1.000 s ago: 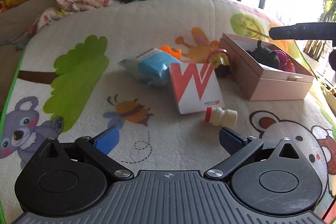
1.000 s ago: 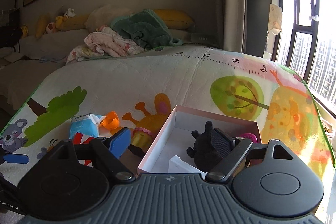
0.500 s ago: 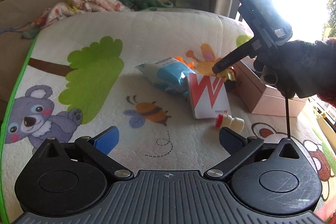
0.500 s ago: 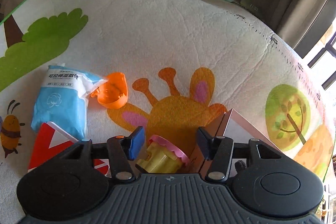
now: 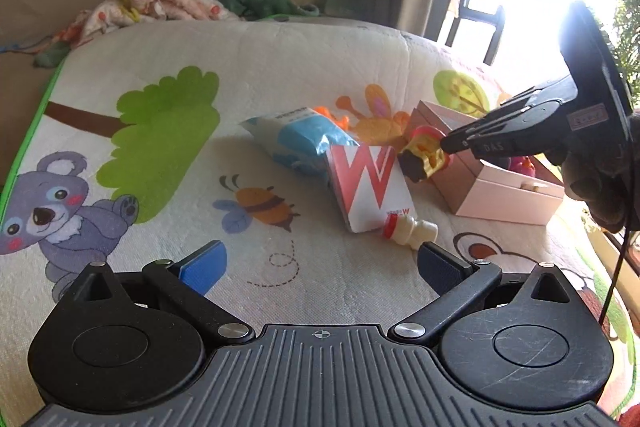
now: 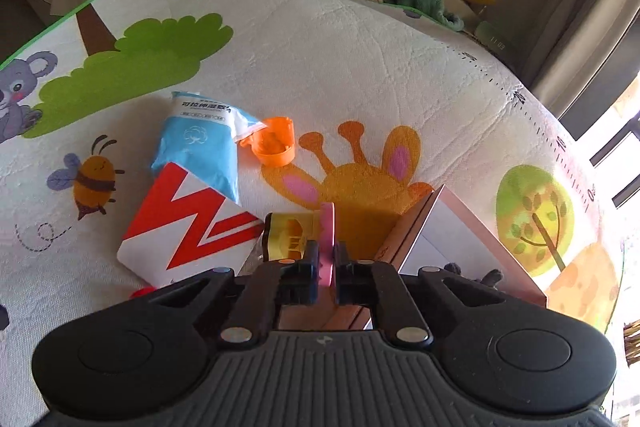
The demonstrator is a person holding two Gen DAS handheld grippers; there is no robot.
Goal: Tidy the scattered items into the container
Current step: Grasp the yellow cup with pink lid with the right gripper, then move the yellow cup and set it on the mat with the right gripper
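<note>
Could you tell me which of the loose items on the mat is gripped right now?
The yellow toy with the pink rim; the right gripper pinches its rim, while the others lie untouched.

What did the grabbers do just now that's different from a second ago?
The right gripper swung away from over the pink box, came down beside it, and its jaws have just been closing; they now pinch the pink rim of the yellow toy. The left gripper stayed open and empty. The blue packet, red-and-white box, orange cap and little bottle haven't moved.
</note>
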